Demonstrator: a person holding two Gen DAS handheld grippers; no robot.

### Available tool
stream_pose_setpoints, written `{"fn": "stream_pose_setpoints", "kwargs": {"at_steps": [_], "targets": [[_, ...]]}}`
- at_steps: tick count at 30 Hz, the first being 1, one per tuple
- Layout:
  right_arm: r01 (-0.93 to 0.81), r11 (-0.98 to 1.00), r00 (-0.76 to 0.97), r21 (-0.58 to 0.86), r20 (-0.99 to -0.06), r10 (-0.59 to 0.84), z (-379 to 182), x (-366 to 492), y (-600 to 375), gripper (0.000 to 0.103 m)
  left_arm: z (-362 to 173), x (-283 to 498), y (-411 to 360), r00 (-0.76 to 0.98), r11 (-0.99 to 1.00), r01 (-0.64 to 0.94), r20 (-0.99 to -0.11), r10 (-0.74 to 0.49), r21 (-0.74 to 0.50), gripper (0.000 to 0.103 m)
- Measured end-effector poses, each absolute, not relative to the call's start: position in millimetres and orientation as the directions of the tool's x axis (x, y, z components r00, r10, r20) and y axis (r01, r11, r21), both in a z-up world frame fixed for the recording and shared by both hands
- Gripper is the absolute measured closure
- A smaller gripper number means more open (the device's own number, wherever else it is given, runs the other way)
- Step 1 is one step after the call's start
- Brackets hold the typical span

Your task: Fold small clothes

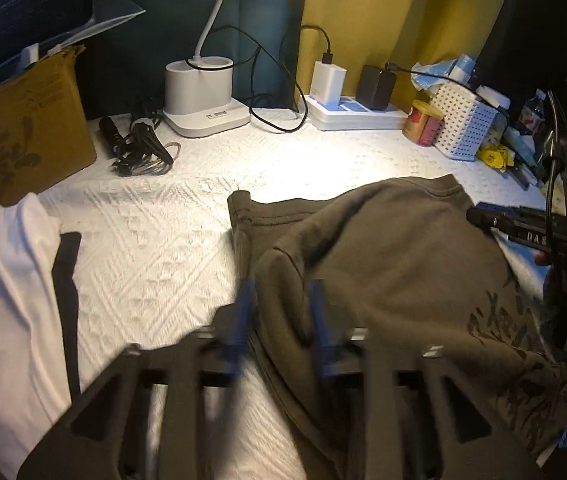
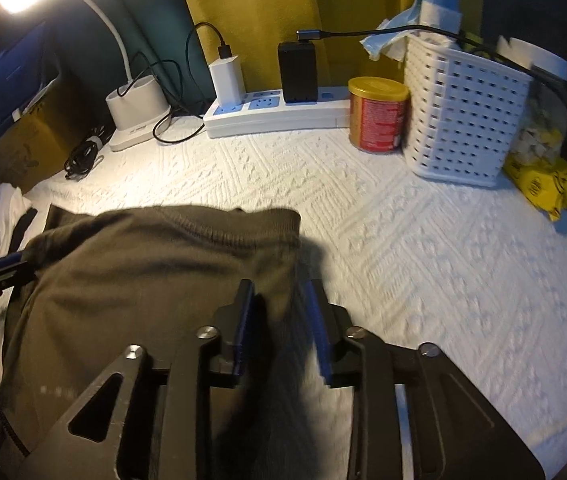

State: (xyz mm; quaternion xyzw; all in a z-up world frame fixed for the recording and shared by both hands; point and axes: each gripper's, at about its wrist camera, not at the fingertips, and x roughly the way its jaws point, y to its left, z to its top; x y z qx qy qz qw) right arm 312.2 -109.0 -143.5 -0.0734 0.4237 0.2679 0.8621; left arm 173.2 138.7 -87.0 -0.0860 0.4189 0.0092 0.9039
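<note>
Olive garment [image 1: 383,248] rumpled, folded over, dark print; both jaws open

Two matte black grippers, left gripper [image 1: 281,300] and right gripper [image 2: 279,300], with blue ribbed pads [image 2: 243,316] along the fingers. Silver round screws [image 2: 207,332] on angular black linkage plates with triangular cutouts. Black cables beside each.

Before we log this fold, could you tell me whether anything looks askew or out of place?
The olive garment lies bunched and uneven on the white quilted cover, its hem wavy rather than square. A crumpled blue-and-white wrapper sticks out of the white basket. Nothing looks spilled or damaged.
</note>
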Motion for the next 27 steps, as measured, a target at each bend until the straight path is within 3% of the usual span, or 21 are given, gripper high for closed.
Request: {"fn": "stream_pose_setpoints", "kwargs": {"at_steps": [2,27], "targets": [[-0.522,0.847,0.497,0.100,-0.771,0.398,-142.4,303.5,-114.7,0.053,-82.7,165.7,137.5,0.667,0.982,-0.089,-0.742,-0.067,-0.169,0.042],[-0.502,0.858,0.513,0.107,-0.762,0.396,-133.9,193.8,-147.2,0.053,-79.7,91.3,84.3,0.658,0.977,-0.009,-0.737,-0.155,-0.213,0.042]]}}
